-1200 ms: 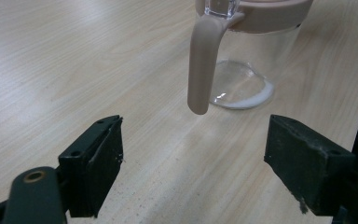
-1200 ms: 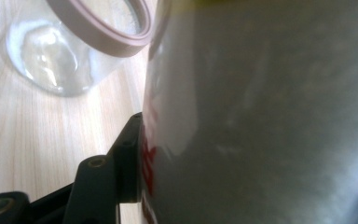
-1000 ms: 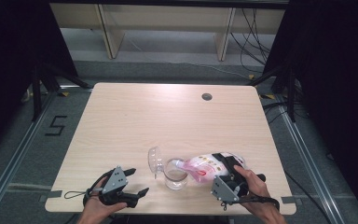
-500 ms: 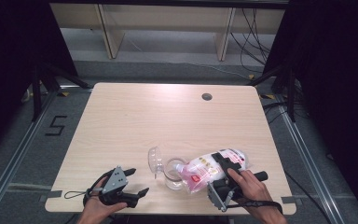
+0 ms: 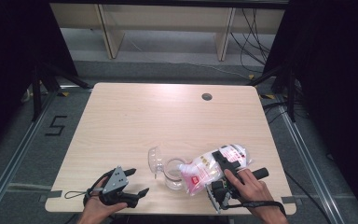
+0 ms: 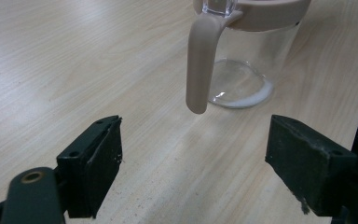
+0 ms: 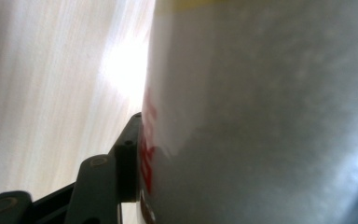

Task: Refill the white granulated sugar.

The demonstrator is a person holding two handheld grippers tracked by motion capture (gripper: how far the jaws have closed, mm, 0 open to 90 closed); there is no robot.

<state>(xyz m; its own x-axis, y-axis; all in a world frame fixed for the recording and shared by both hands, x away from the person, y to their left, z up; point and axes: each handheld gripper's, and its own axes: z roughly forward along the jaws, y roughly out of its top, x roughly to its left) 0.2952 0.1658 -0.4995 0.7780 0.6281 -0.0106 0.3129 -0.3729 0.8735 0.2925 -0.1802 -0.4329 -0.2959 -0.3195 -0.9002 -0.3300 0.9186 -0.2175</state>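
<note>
While the right gripper (image 5: 223, 164) clamps the white plastic bag with red print (image 5: 203, 170), its long axis slants from upper right down-left, its lower end over the clear glass jar (image 5: 175, 173). Nearby, the left gripper (image 5: 137, 182) rests open, empty.

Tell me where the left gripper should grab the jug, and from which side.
Grip the handle, coming straight ahead along the table. In the left gripper view it hangs upright off the pink rim of the jug, facing the open left gripper, and it looks slim enough to fit between the jaws. The glass body is wider and probably slippery.
</note>
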